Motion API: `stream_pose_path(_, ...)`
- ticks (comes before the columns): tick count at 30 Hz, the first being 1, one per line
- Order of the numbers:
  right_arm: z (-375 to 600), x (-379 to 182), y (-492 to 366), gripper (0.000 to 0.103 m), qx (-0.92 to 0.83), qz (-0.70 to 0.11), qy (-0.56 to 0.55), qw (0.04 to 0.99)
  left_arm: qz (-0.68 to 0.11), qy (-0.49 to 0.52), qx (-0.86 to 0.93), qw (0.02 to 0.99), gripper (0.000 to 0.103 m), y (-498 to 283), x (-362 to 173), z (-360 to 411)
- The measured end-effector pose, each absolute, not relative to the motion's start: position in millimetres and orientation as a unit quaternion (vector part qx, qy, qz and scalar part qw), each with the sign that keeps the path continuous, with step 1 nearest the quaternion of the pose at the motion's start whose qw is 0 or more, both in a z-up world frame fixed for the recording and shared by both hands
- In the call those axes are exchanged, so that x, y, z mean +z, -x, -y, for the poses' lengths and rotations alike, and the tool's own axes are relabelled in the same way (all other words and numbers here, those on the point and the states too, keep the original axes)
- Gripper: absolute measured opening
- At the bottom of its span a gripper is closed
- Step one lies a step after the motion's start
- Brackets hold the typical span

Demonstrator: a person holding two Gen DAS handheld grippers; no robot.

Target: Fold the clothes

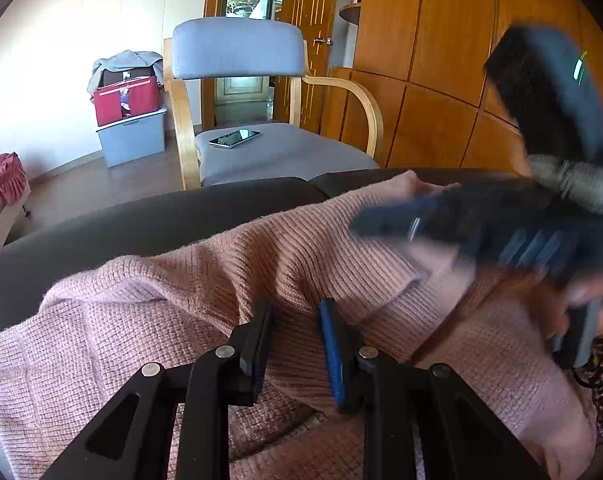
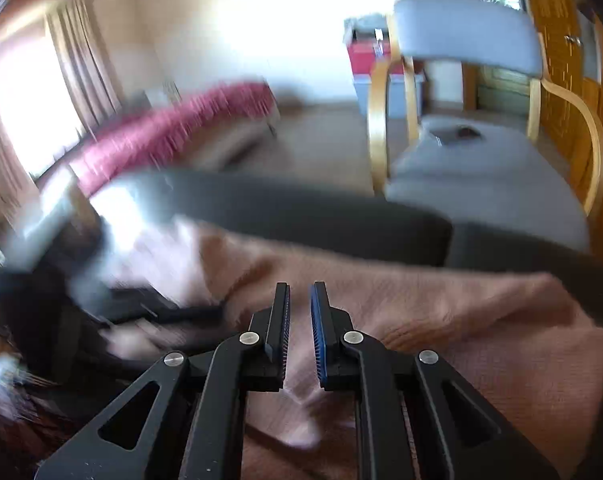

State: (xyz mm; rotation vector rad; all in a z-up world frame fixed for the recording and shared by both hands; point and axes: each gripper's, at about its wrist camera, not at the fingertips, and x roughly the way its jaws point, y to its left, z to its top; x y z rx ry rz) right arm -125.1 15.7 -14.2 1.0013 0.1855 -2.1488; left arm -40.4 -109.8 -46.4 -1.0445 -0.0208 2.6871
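The left tongs (image 1: 295, 344) are sitting part-way apart with a ridge of the pink knitted sweater (image 1: 205, 280) bunched up between the pads; the knit is filling the gap, so I'm reading that as a pinch on the fabric, though the far pad's contact is hard to make out. The right tongs (image 2: 300, 330) are hovering just above the same sweater (image 2: 441, 320), the jaws only a narrow slit apart and nothing gripped between them, just cloth showing beneath.

From the left camera, the right tongs (image 1: 453, 224) are sweeping across as a dark blur, well above the sweater's ribbed edge. The sweater itself is lying in loose folds across the dark sofa cushion (image 1: 141, 224), spilling toward the person's lap.

Now the risks. That narrow slit on the right is looking too tight to swallow a thick knit layer; if it comes down like that, it is likely pushing the fabric along rather than catching it, and rumpling the fold. The left pinch is taking a ridge, possibly two layers at once, so any lift could be dragging the whole sweater instead of one edge. The loose knit could also be snagging on the ribbed pads.

Beyond, the grey armchair (image 1: 261, 136) with a phone (image 1: 234, 138) on its seat is standing well clear.
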Motion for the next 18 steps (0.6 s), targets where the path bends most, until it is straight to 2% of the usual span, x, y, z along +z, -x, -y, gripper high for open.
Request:
stream_pose_path(2, -18, -31, 124, 0.008, -0.837, -0.111, -0.403, 0.353, 0.013, 0.360, 0.924, 0.131, 0.024, 41, -47, 111)
stream_pose_path(5, -44, -34, 127, 0.008, -0.829, -0.065, -0.419, 0.365, 0.030, 0.358, 0.923, 0.138, 0.024, 41, -46, 117)
stream_pose_path(14, -56, -43, 128, 0.008, -0.825, -0.038, -0.420, 0.376, 0.142, 0.368, 0.903, 0.170, 0.023, 29, -52, 156)
stream_pose_path(18, -58, -42, 129, 0.008, -0.823, -0.031, -0.422, 0.379, 0.122, 0.394, 0.901, 0.134, 0.025, 27, -49, 157)
